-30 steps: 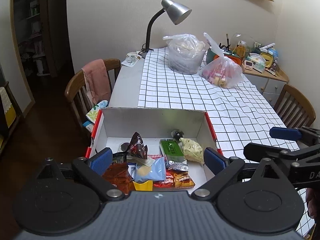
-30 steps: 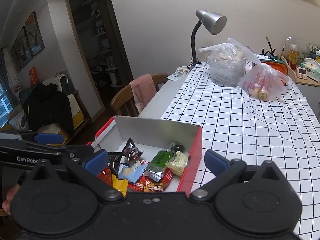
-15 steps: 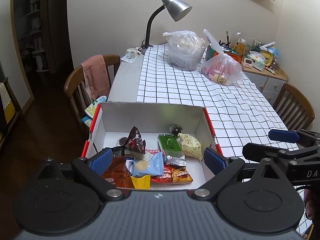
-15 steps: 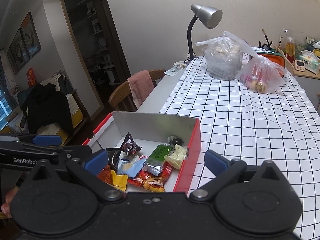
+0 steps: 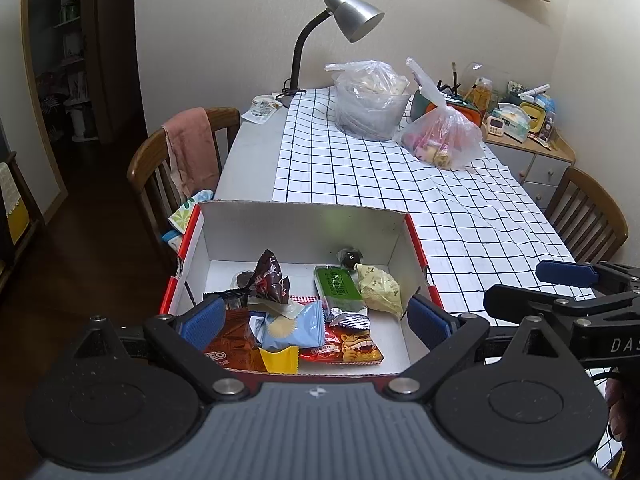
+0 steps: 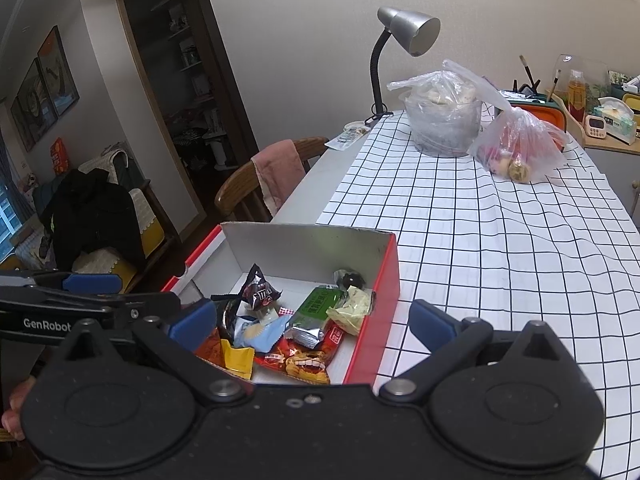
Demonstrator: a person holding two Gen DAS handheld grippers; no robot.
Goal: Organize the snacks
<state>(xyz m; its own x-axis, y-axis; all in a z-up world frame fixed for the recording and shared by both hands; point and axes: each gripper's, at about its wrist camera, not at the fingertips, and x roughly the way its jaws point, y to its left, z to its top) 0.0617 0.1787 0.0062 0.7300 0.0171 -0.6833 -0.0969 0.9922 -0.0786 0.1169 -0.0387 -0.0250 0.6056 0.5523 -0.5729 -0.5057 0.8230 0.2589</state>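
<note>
Below both gaping grippers — left gripper [image 5: 316, 316], right gripper [image 6: 312, 320] — snack box [image 5: 304, 232], untouched.

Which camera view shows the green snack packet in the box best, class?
The left wrist view: the green packet lies flat, its top face fully facing the camera. The right wrist view shows it slanted, its silver end nearer, partly overlapped by the pale yellow wrapper.

I see a desk lamp [image 5: 352, 20] at the table's far end, two plastic bags [image 5: 370, 100] on the checked cloth [image 5: 400, 184], a towel [image 5: 190, 148] over a chair.
</note>
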